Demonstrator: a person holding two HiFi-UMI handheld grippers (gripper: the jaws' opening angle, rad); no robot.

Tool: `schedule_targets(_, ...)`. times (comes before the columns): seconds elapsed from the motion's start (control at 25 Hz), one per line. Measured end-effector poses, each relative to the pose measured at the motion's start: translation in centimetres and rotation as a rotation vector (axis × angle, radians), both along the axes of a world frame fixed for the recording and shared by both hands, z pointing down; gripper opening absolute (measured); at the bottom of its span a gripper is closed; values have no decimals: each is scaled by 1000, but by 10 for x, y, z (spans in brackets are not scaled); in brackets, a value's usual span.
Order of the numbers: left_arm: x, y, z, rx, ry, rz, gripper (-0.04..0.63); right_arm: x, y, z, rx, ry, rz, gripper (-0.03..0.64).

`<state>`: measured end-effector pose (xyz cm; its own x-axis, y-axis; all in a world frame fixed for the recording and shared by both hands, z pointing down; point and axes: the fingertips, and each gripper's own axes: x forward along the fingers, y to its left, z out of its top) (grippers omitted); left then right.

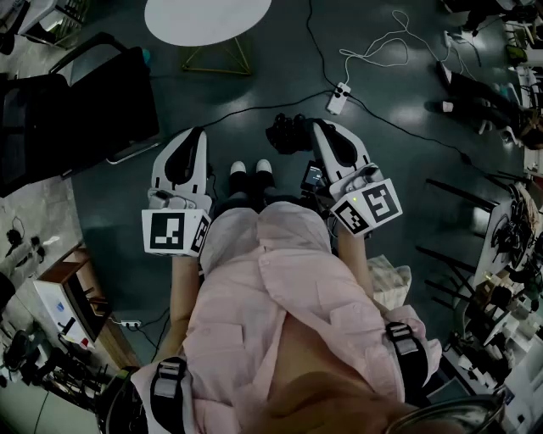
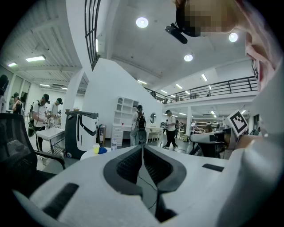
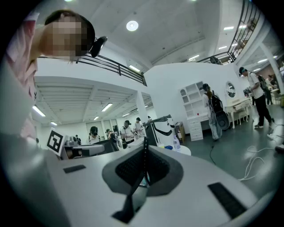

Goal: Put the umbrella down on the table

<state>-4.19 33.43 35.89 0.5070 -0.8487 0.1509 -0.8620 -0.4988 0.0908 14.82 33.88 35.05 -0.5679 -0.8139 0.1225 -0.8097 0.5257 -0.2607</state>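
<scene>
In the head view the table (image 1: 204, 21) far ahead is cut off at the top edge, the chair (image 1: 85, 110) at the left edge. The shirt (image 1: 280, 280) hides the legs down to the shoes (image 1: 239, 168).

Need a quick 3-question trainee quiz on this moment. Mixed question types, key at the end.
1. True or false: the left gripper is gripping an object.
2. Seen from the head view, the top of the white table ahead of the person is: A) round B) square C) triangular
3. Fill in: the right gripper is ___ (open/shut).

Key: 1 false; 2 A; 3 shut
</scene>
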Motion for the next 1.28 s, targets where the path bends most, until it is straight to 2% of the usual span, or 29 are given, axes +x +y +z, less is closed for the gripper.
schedule_targets(0.68, 6, 1, -6, 16, 0, 6, 23, 2, 4, -3, 0, -24, -16, 25)
schedule_targets(0.92, 7, 2, -7, 15, 3, -7, 23, 3, 1, -8, -15, -107, -43, 25)
schedule_targets(1.28, 17, -1, -8, 21, -2, -12, 23, 15, -2, -2, -37, -120, -39, 25)
